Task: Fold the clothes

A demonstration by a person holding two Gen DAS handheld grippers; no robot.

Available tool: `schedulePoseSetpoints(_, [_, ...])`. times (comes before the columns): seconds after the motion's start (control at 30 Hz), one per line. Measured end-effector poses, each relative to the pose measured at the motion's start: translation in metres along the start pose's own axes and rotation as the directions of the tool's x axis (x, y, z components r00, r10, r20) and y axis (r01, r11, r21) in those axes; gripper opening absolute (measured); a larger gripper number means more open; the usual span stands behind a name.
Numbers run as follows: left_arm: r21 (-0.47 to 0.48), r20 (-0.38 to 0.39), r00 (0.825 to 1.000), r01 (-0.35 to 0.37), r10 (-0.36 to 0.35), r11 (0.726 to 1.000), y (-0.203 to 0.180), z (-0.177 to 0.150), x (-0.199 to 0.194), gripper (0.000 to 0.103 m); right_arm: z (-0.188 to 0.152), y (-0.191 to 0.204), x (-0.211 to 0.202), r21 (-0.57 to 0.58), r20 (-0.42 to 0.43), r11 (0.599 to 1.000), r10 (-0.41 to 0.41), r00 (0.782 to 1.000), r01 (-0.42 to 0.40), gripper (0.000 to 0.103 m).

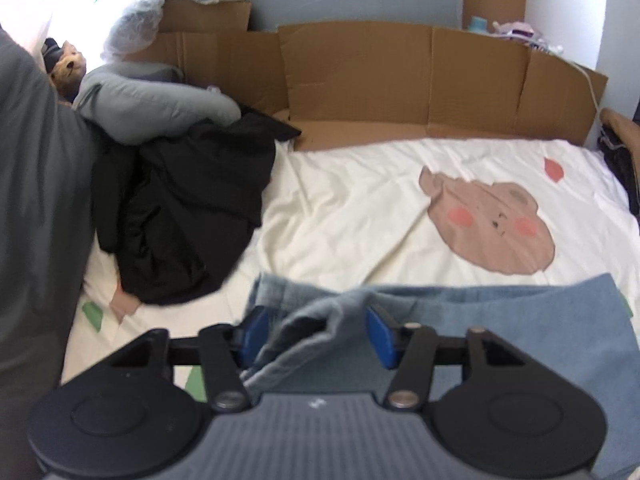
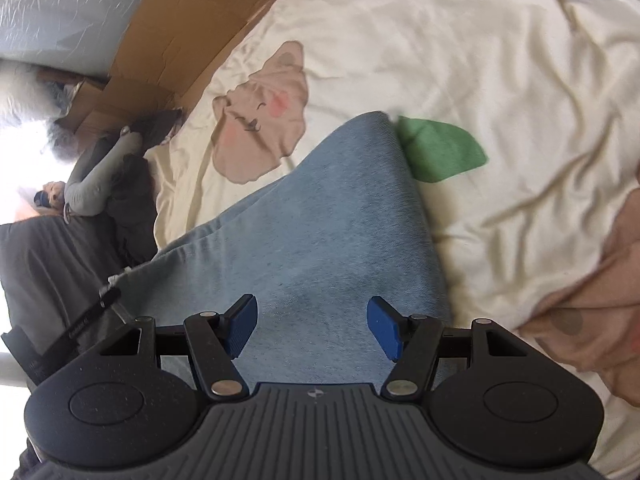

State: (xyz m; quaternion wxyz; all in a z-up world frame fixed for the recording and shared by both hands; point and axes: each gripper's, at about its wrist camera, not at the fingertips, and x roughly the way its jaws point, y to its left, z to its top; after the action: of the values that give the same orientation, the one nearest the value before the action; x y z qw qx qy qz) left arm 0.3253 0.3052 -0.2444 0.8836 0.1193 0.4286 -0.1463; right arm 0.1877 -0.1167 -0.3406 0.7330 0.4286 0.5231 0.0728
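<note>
Now both grippers' fingers gape over the blue garment (image 2: 320, 220); cream sheet (image 1: 352, 208) beyond.

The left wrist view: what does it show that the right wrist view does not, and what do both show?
Only the left view shows the left gripper, jaws open around a bunched fold of the blue garment. Only the right view shows the right gripper, jaws open above flat blue cloth, and a green leaf print. Both show the cream sheet and the black clothes.
</note>
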Motion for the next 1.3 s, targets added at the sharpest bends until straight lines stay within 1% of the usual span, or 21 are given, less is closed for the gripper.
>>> schedulePoseSetpoints(0.03, [0.001, 0.001, 1.000, 0.006, -0.006, 1.000, 0.001, 0.002, 0.002, 0.039, -0.001, 0.001, 0.002, -0.004, -0.006, 1.000, 0.000, 1.000, 0.000, 0.068])
schedulePoseSetpoints(0.07, [-0.015, -0.029, 1.000, 0.007, -0.007, 1.000, 0.005, 0.004, 0.007, 0.013, -0.001, 0.003, 0.004, -0.009, -0.012, 1.000, -0.001, 1.000, 0.001, 0.068])
schedulePoseSetpoints(0.1, [-0.031, -0.058, 0.998, 0.007, -0.009, 0.999, 0.009, 0.005, 0.012, 0.004, -0.002, 0.003, 0.005, -0.013, -0.017, 1.000, -0.004, 1.000, 0.004, 0.068])
schedulePoseSetpoints(0.13, [-0.056, -0.081, 0.996, 0.019, -0.024, 0.998, 0.015, 0.006, 0.017, 0.005, -0.003, 0.004, 0.007, -0.017, -0.021, 1.000, -0.007, 1.000, 0.007, 0.068])
schedulePoseSetpoints(0.27, [-0.080, -0.120, 0.993, -0.019, 0.009, 0.997, 0.030, 0.011, 0.023, 0.005, -0.004, 0.003, 0.010, -0.024, -0.032, 1.000, -0.017, 0.999, 0.017, 0.068])
schedulePoseSetpoints(0.53, [-0.158, -0.139, 0.990, -0.032, 0.010, 0.987, 0.049, 0.025, 0.025, 0.004, -0.005, -0.002, 0.010, -0.009, -0.030, 1.000, -0.027, 0.999, 0.026, 0.068])
schedulePoseSetpoints(0.63, [-0.087, -0.146, 0.987, -0.072, 0.059, 0.994, 0.043, 0.025, 0.026, 0.006, -0.005, -0.004, 0.009, -0.003, -0.028, 1.000, -0.028, 0.999, 0.027, 0.068])
schedulePoseSetpoints(0.67, [-0.074, -0.168, 0.984, -0.067, 0.054, 0.995, 0.040, 0.025, 0.030, 0.011, -0.005, -0.005, 0.009, -0.003, -0.030, 1.000, -0.030, 0.999, 0.030, 0.068])
schedulePoseSetpoints(0.7, [-0.074, -0.169, 0.984, -0.062, 0.048, 0.995, 0.039, 0.025, 0.032, 0.013, -0.005, -0.005, 0.009, -0.005, -0.032, 0.999, -0.034, 0.999, 0.034, 0.068])
schedulePoseSetpoints(0.73, [-0.074, -0.169, 0.985, -0.056, 0.043, 0.996, 0.039, 0.025, 0.033, 0.023, -0.006, -0.006, 0.009, -0.006, -0.033, 0.999, -0.037, 0.999, 0.037, 0.068])
schedulePoseSetpoints(0.77, [-0.088, -0.153, 0.987, -0.059, 0.045, 0.994, 0.039, 0.026, 0.032, 0.046, -0.006, -0.006, 0.009, -0.006, -0.035, 0.999, -0.040, 0.999, 0.039, 0.068])
schedulePoseSetpoints(0.8, [-0.102, -0.137, 0.989, -0.062, 0.048, 0.993, 0.040, 0.027, 0.031, 0.059, -0.007, -0.007, 0.009, -0.004, -0.036, 0.999, -0.042, 0.998, 0.041, 0.068])
schedulePoseSetpoints(0.83, [-0.120, -0.115, 0.992, -0.060, 0.046, 0.991, 0.041, 0.028, 0.030, 0.076, -0.007, -0.008, 0.010, -0.002, -0.038, 0.999, -0.042, 0.998, 0.042, 0.068])
schedulePoseSetpoints(0.87, [-0.135, -0.115, 0.993, -0.050, 0.035, 0.990, 0.042, 0.029, 0.033, 0.081, -0.008, -0.009, 0.010, -0.001, -0.041, 0.999, -0.043, 0.998, 0.043, 0.068])
schedulePoseSetpoints(0.93, [-0.167, -0.115, 0.993, -0.031, 0.012, 0.986, 0.043, 0.032, 0.040, 0.080, -0.009, -0.008, 0.011, -0.005, -0.045, 0.999, -0.047, 0.998, 0.047, 0.068])
schedulePoseSetpoints(1.0, [-0.208, -0.142, 0.990, -0.007, -0.024, 0.978, 0.048, 0.030, 0.049, 0.077, -0.010, -0.009, 0.012, -0.005, -0.048, 0.999, -0.051, 0.998, 0.050, 0.068])
schedulePoseSetpoints(1.07, [-0.250, -0.167, 0.984, 0.017, -0.060, 0.968, 0.052, 0.029, 0.059, 0.067, -0.011, -0.009, 0.011, -0.004, -0.048, 0.999, -0.052, 0.998, 0.052, 0.068])
schedulePoseSetpoints(1.13, [-0.291, -0.190, 0.977, 0.038, -0.097, 0.956, 0.056, 0.028, 0.068, 0.061, -0.010, -0.009, 0.011, -0.003, -0.046, 0.999, -0.054, 0.997, 0.054, 0.068])
schedulePoseSetpoints(1.2, [-0.316, -0.191, 0.975, 0.046, -0.111, 0.948, 0.063, 0.026, 0.068, 0.056, -0.010, -0.010, 0.010, 0.000, -0.044, 0.998, -0.056, 0.997, 0.056, 0.068])
schedulePoseSetpoints(1.27, [-0.327, -0.189, 0.975, 0.051, -0.119, 0.944, 0.069, 0.025, 0.067, 0.038, -0.010, -0.011, 0.009, 0.002, -0.040, 0.998, -0.056, 0.998, 0.056, 0.068])
schedulePoseSetpoints(1.3, [-0.327, -0.186, 0.975, 0.052, -0.119, 0.944, 0.072, 0.025, 0.065, 0.033, -0.010, -0.012, 0.009, 0.003, -0.039, 0.998, -0.056, 0.998, 0.057, 0.068])
